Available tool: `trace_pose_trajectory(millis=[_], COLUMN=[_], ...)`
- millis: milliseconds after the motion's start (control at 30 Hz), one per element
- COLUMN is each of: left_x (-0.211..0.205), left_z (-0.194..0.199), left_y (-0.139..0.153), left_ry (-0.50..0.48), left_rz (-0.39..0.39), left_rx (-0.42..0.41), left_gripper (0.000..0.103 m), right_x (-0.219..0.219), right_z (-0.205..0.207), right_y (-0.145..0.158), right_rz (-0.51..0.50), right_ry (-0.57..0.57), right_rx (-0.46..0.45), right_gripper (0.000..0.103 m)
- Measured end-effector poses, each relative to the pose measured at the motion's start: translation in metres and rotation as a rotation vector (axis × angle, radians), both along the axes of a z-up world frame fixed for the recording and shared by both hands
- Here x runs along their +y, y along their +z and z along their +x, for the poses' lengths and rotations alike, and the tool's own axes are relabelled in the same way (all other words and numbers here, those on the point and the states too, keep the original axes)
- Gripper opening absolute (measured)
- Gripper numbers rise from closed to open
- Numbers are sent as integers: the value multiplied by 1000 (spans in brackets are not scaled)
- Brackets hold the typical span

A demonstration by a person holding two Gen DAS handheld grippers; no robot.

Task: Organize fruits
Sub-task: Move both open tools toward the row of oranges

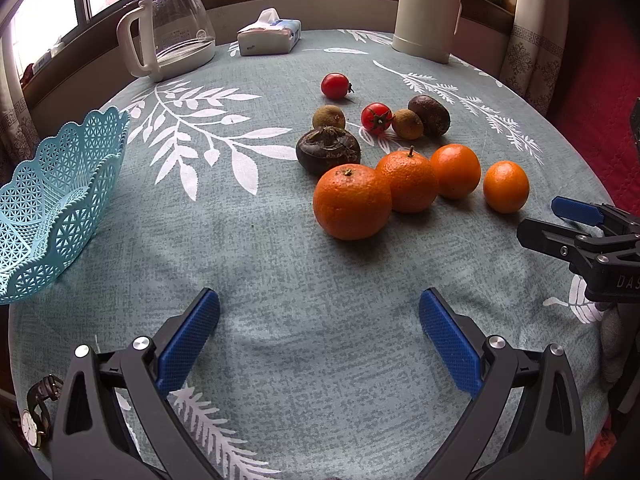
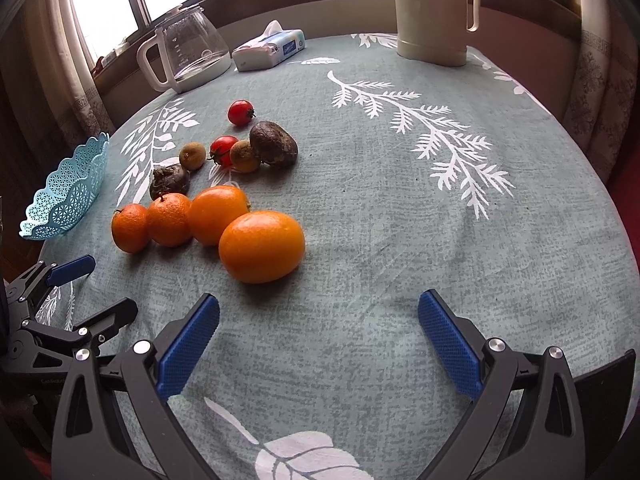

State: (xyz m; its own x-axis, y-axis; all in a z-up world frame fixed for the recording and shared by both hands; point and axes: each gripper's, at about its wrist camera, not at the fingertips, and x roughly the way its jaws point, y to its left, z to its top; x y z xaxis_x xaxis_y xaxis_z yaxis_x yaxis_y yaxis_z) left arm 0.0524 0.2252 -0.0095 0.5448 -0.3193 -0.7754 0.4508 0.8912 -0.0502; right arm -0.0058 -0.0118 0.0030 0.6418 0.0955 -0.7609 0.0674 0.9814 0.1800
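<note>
Both empty, left gripper (image 1: 319, 336) fingers wide apart, right gripper (image 2: 319, 336) likewise, apparently above tablecloth (image 2: 380, 240).

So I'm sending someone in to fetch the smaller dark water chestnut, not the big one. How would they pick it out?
Start at the cream thermos jug at the table's far edge and come toward the row of four oranges. Just behind them sits a cluster of small fruit; the smaller dark water chestnut is at its thermos-side end, touching a brown longan. Its smooth top shows no stalk scar.

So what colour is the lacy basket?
Light blue basket, clearest in the left wrist view.
</note>
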Motion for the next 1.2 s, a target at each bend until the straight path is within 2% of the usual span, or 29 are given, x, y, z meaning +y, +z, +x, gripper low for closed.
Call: trace_pose_trajectory(millis=[267,467,633,900,1033,1200], left_x=[1,3,15,19,25,32], left_z=[0,0,-10,-20,-21,-17], left_y=[1,3,20,36,40,40], left_ry=[-1,2,47,99,115,130], left_rz=[0,-7,-54,-12,-4,-2], left_rx=[1,-6,-115,-258,-285,-276], left_gripper=[101,101,101,101,101,101], right_x=[-3,-14,-7,13,11,14], right_z=[-2,-7,-14,-22,-21,-21], right_y=[0,7,19,30,30,29], right_rz=[24,83,44,-51,-48,-60], right_ry=[-3,-31,-25,16,9,16], right_rx=[-13,-70,-143,-210,-204,-199], right_gripper=[98,98,98,98,98,98])
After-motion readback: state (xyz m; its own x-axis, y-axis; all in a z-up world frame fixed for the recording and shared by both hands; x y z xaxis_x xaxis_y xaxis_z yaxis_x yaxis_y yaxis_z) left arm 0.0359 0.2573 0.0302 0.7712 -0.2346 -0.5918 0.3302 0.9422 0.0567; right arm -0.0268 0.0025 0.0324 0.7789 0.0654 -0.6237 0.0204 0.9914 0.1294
